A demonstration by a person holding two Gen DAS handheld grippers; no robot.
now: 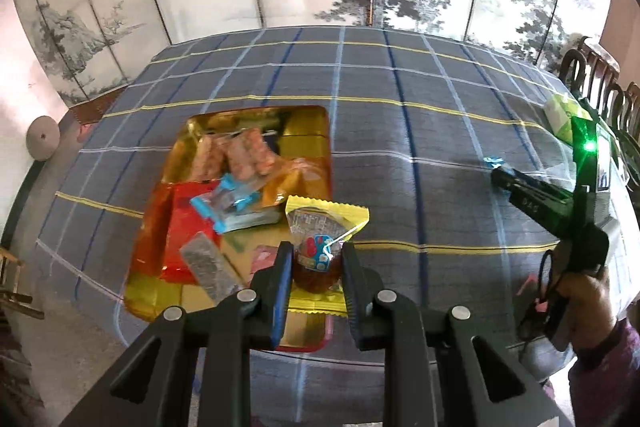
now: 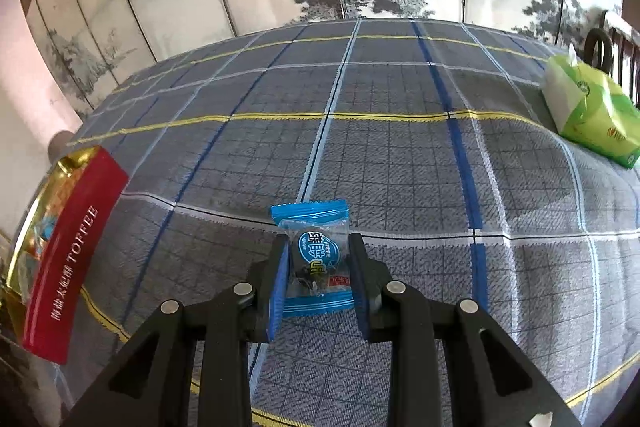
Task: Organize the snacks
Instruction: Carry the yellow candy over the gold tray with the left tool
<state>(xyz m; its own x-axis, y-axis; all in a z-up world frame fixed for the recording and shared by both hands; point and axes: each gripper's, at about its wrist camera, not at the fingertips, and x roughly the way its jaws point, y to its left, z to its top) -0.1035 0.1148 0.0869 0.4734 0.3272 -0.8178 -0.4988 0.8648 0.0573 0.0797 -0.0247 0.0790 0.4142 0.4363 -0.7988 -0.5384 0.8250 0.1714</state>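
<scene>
A: Why is the left gripper [image 1: 314, 267] up over the near edge of the gold tin [image 1: 256, 119]?

B: Its jaws are clamped on a yellow-wrapped snack [image 1: 320, 227], pinched at the bulging middle so the crimped ends stick out free. Held over the tin, it looks ready to go in with the rest: the red packet [image 1: 180, 227], the pink wafers [image 1: 240, 151] and a blue wrapper [image 1: 226, 205].

A: And the right gripper [image 2: 318, 267]?

B: Closed on a blue-wrapped candy [image 2: 314, 255], gripped across its width with the label facing up. It hangs over the middle of the checked tablecloth [image 2: 400, 155], well apart from the tin, whose red TOFFEE side [image 2: 68, 259] sits toward the table's left edge.

A: So that one has farther to travel.

B: Likely. The green tissue pack [image 2: 592, 111] at the far right corner seems no part of the sorting.
</scene>
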